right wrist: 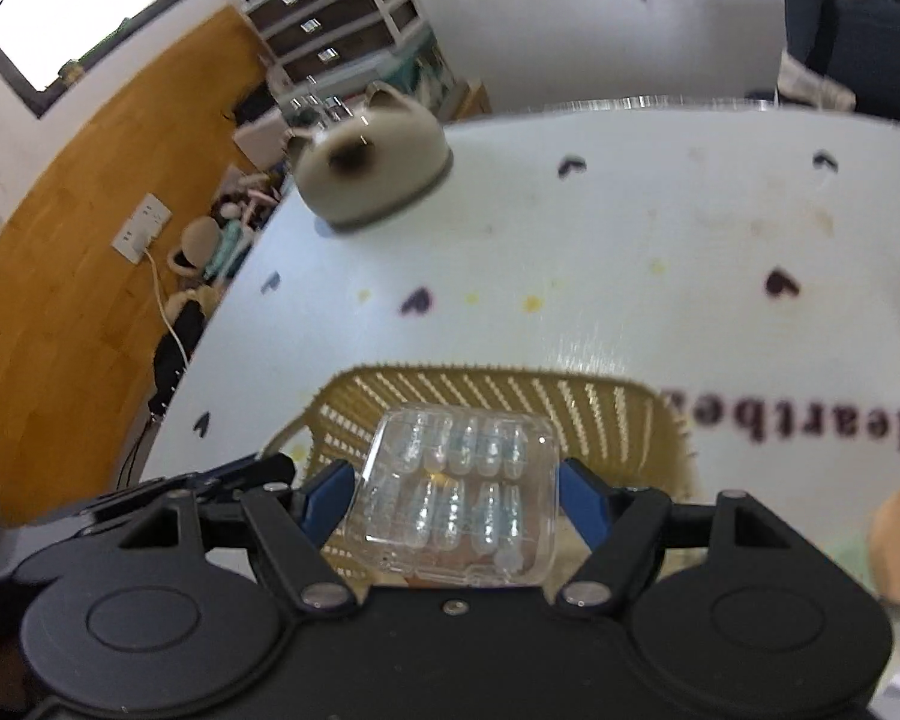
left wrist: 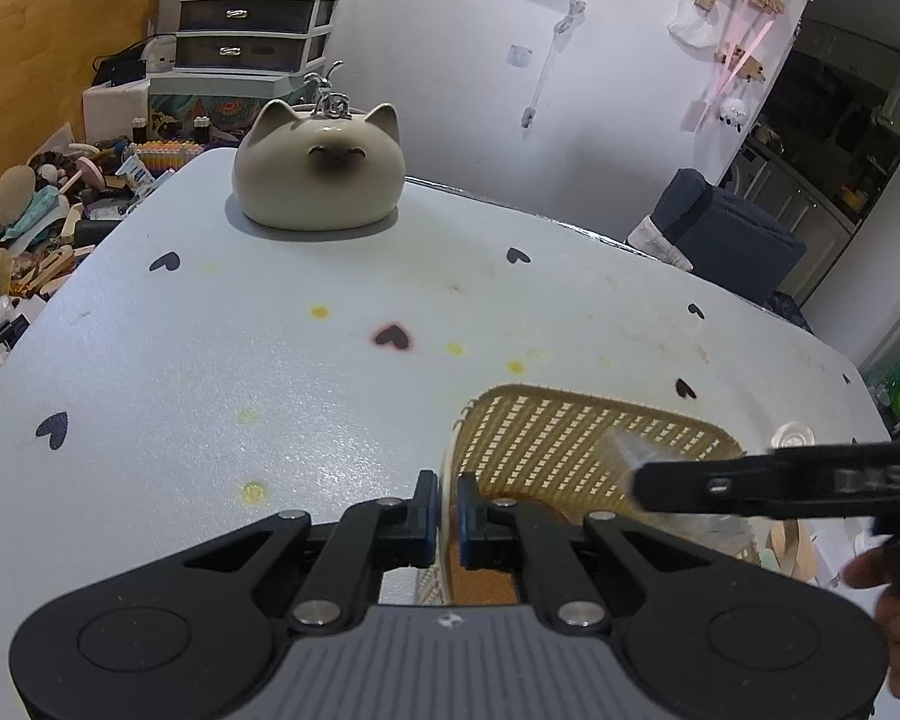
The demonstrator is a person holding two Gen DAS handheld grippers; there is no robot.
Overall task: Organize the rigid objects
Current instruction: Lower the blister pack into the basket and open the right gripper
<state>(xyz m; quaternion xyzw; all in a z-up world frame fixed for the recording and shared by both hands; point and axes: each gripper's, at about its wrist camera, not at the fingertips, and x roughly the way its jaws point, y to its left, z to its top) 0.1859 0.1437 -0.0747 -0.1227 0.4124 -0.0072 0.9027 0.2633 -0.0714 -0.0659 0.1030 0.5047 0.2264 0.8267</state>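
Above one basket [right wrist: 498, 414]: right gripper [right wrist: 456, 495] clamps one clear case [right wrist: 456, 498]; left gripper [left wrist: 447, 519] pinches basket wall.

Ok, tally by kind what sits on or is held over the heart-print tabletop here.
Woven basket: 1
Clear plastic case, held over the basket by the right gripper: 1
Cat-shaped ceramic figure: 1
Small clear round piece beyond the basket: 1
Total: 4

Both wrist views look forward, close over the bench [left wrist: 210, 360], sharing the woven basket [left wrist: 570, 438] and the far cat figurine [right wrist: 372, 174]
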